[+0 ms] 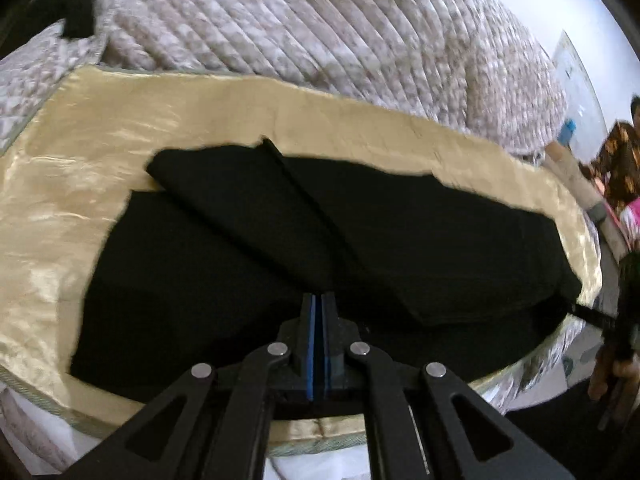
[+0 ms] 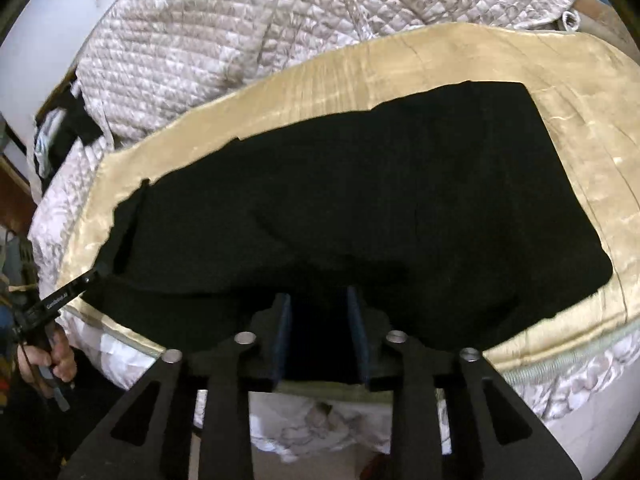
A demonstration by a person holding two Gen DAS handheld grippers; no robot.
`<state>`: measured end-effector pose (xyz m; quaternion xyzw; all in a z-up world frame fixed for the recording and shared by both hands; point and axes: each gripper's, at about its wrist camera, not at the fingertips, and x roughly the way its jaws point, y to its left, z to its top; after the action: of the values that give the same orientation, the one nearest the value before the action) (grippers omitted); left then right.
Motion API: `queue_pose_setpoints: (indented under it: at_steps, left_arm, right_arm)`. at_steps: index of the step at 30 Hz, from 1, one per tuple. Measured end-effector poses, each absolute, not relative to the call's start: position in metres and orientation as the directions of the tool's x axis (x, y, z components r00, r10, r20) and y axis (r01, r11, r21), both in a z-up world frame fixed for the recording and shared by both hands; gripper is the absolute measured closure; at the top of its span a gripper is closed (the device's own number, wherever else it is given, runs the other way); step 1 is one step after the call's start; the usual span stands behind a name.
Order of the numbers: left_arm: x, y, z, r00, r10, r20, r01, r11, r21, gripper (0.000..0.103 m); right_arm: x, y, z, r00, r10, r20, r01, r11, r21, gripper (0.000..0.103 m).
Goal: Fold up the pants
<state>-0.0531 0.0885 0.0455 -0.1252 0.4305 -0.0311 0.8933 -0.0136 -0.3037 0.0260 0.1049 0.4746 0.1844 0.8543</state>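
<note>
Left wrist view showed the left gripper (image 1: pixel 319 304) pressed fully closed, low over the near edge of the black pants (image 1: pixel 304 240); whether cloth was pinched could not be told. Ahead, the pants lay folded across the gold cloth (image 1: pixel 72 184). The right gripper (image 2: pixel 320 304) stood parted, empty, above the pants' near edge.

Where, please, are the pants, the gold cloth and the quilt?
pants (image 2: pixel 400 200), right wrist view, middle of the fabric.
gold cloth (image 1: pixel 80 184), left wrist view, bare left part.
quilt (image 1: pixel 320 20), left wrist view, stitched top.
</note>
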Motion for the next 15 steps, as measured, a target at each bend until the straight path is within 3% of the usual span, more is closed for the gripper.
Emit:
queue_pose_setpoints:
  at_steps: [1, 3, 5, 10, 15]
  left_arm:
    - [-0.049, 0.092, 0.051, 0.636, -0.16, -0.755, -0.06, 0.965, -0.255, 0.097]
    - [-0.036, 0.095, 0.055, 0.652, -0.134, -0.746, -0.076, 0.968, -0.241, 0.076]
    - [-0.015, 0.101, 0.055, 0.654, -0.095, -0.75, -0.124, 0.965, -0.231, 0.067]
    - [0.018, 0.102, 0.049, 0.623, -0.078, -0.778, -0.197, 0.947, -0.253, 0.054]
    - [0.06, 0.077, 0.034, 0.59, 0.036, -0.807, -0.19, 0.977, -0.095, 0.055]
  right_arm:
    - [-0.016, -0.306, 0.029, 0.495, 0.423, -0.759, -0.214, 0.906, 0.365, 0.069]
    - [-0.02, -0.312, 0.034, 0.533, 0.435, -0.726, -0.206, 0.899, 0.387, 0.06]
    - [-0.019, -0.319, 0.04, 0.572, 0.428, -0.7, -0.178, 0.898, 0.403, 0.054]
    - [-0.016, -0.341, 0.038, 0.616, 0.358, -0.702, -0.069, 0.912, 0.405, 0.054]
    - [-0.013, -0.364, 0.037, 0.665, 0.296, -0.686, 0.05, 0.899, 0.436, 0.054]
